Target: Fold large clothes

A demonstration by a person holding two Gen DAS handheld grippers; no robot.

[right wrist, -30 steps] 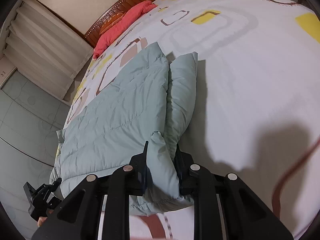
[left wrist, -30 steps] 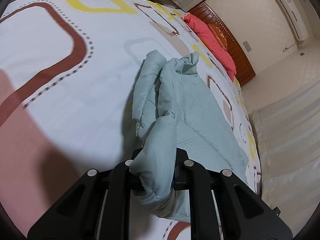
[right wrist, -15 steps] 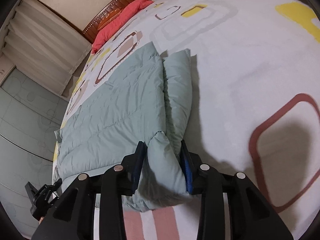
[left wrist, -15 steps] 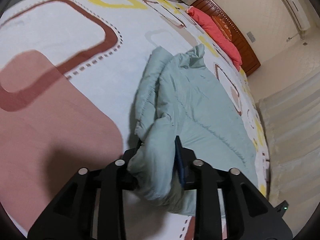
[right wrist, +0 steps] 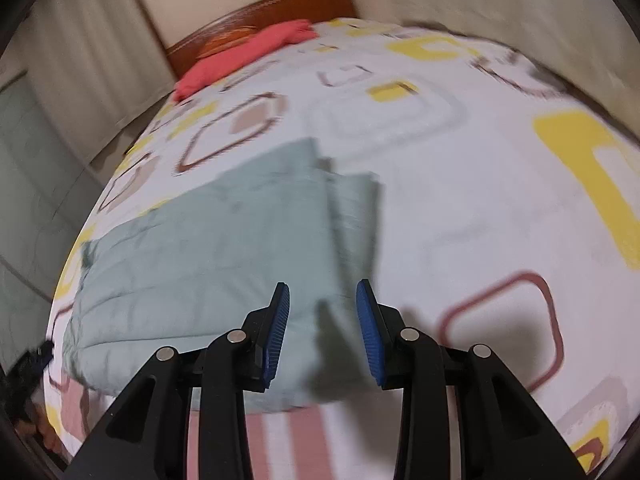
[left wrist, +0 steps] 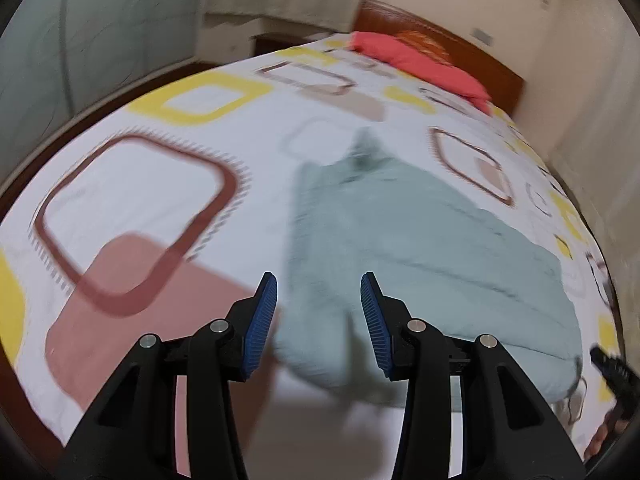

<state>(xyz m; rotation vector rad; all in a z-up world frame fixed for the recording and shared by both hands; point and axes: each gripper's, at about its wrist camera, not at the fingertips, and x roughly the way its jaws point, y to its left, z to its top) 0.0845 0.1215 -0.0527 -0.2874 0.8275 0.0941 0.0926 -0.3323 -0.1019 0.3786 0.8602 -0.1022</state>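
Cream walls, pale curtains and a dark wooden headboard (right wrist: pixel 256 12) frame a bed (left wrist: pixel 168 184) covered by a white sheet printed with yellow, brown and pink rounded squares. A red pillow (left wrist: pixel 420 64) lies at the head of the bed, against the headboard.

On the sheet lies a pale green padded jacket (left wrist: pixel 420 240), folded into a long bundle that runs from the near edge of the bed toward the pillow. In the right wrist view the jacket (right wrist: pixel 208 248) shows a narrower folded strip along its right side. Both views are blurred.

The left hand-held gripper (left wrist: pixel 319 318) hangs above the near end of the jacket. Its jaws are opening, the blue pads stand clear of the cloth, and the fabric seen between them lies below, not pinched.

The right hand-held gripper (right wrist: pixel 323 330) hangs over the other near corner of the jacket, its jaws parted. Its blue pads hold nothing; jacket and sheet show in the gap.
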